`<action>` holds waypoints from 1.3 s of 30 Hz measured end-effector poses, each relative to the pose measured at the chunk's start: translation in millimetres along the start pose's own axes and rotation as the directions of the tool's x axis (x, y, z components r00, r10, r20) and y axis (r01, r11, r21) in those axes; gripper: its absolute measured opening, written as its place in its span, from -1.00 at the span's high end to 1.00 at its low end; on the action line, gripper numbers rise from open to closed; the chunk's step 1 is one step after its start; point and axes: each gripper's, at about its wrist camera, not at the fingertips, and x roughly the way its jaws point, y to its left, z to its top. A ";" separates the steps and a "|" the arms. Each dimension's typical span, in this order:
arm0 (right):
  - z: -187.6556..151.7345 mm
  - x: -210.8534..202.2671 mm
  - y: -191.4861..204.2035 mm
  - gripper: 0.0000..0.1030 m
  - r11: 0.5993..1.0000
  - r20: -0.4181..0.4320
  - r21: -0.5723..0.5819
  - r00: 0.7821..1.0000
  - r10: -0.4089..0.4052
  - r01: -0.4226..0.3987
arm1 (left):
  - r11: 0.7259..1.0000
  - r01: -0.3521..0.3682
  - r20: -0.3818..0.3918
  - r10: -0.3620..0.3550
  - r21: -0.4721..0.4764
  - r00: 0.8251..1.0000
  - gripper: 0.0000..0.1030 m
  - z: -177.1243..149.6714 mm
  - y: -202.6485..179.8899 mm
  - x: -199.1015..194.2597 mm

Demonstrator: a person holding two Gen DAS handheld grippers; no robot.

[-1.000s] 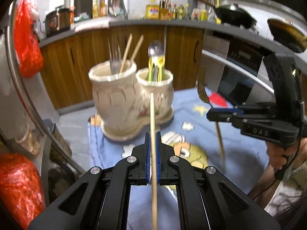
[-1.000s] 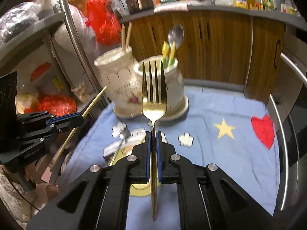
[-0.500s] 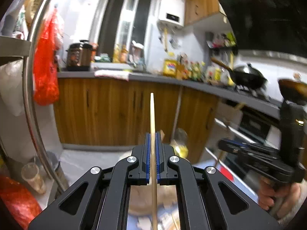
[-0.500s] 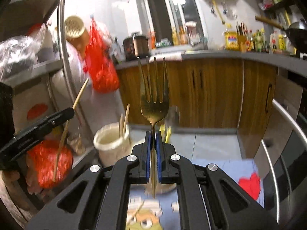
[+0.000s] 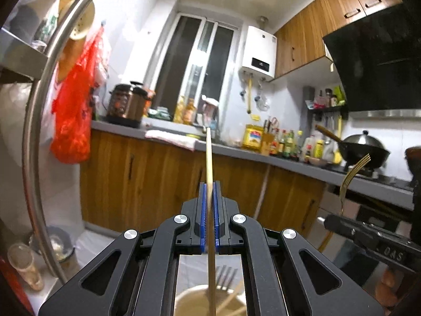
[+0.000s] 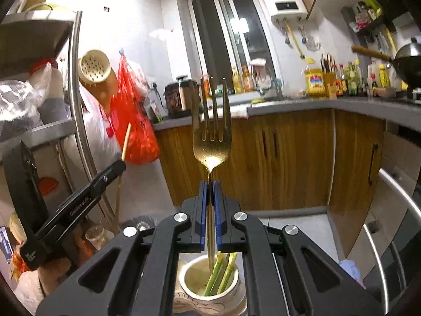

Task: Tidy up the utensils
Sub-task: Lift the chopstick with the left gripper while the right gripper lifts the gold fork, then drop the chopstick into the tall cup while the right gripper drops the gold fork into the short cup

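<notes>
My left gripper [image 5: 209, 216] is shut on a wooden chopstick [image 5: 209, 163] held upright, its lower end over the mouth of a cream ceramic holder [image 5: 189, 299] that holds a fork [image 5: 226, 276] and chopsticks. My right gripper [image 6: 209, 210] is shut on a gold fork [image 6: 211, 142], tines up, its handle tip dipping into a second cream holder [image 6: 194, 287] with yellow-green handled utensils [image 6: 223, 271]. The right gripper with its fork [image 5: 352, 179] shows at the right of the left wrist view; the left gripper [image 6: 115, 167] shows at the left of the right wrist view.
A steel rack post [image 5: 34, 142] with a red bag [image 5: 73, 121] stands to the left. Wooden cabinets [image 6: 294, 158] under a grey counter [image 5: 263, 155] lie behind. A steel rail [image 6: 394, 194] runs on the right. A glass [image 6: 94, 237] sits low left.
Both grippers have risen and tilted up to point at the far wall. The chopstick and the fork now stand over their holders, which have dropped to the bottom edge of each view.
</notes>
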 end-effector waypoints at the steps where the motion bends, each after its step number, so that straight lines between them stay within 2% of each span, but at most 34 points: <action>1: -4.6 4.4 -0.9 0.90 1.000 -0.010 -0.002 1.000 -0.004 0.004 | 1.000 -0.016 0.014 0.016 0.000 1.000 0.90 -4.4 0.4 1.7; 5: -21.2 14.5 -1.8 0.90 1.000 -0.060 -0.016 0.998 -0.003 0.002 | 1.000 -0.018 -0.014 0.018 0.020 1.000 0.90 -14.9 0.1 7.0; 10: -36.1 19.9 -3.1 0.90 1.000 -0.110 -0.024 0.994 0.016 -0.019 | 0.997 -0.005 -0.103 0.013 0.076 0.995 0.90 -25.2 -1.7 3.6; 15: -46.2 26.0 -7.2 0.90 0.999 -0.158 -0.019 0.987 0.037 -0.041 | 0.995 0.024 -0.250 0.000 0.093 0.968 0.90 -40.3 6.6 -2.7; 18: -49.4 29.9 -8.0 0.90 0.999 -0.178 -0.017 0.983 0.041 -0.045 | 0.995 0.035 -0.298 -0.006 0.090 0.955 0.90 -45.8 13.2 -7.5; 21: -53.2 33.9 -5.4 0.90 0.999 -0.196 -0.029 0.980 0.033 -0.040 | 0.995 0.046 -0.310 -0.017 0.086 0.951 0.90 -47.3 16.3 -11.8; 36: -55.5 38.4 -3.5 0.89 0.999 -0.177 -0.052 0.984 -0.010 0.001 | 0.988 0.083 -0.377 -0.028 0.130 0.926 0.89 -61.6 7.7 -7.8; 39: -55.6 39.6 -7.6 0.88 0.999 -0.177 -0.043 0.984 -0.029 0.022 | 0.990 0.076 -0.373 -0.027 0.117 0.927 0.72 -61.1 8.8 -7.9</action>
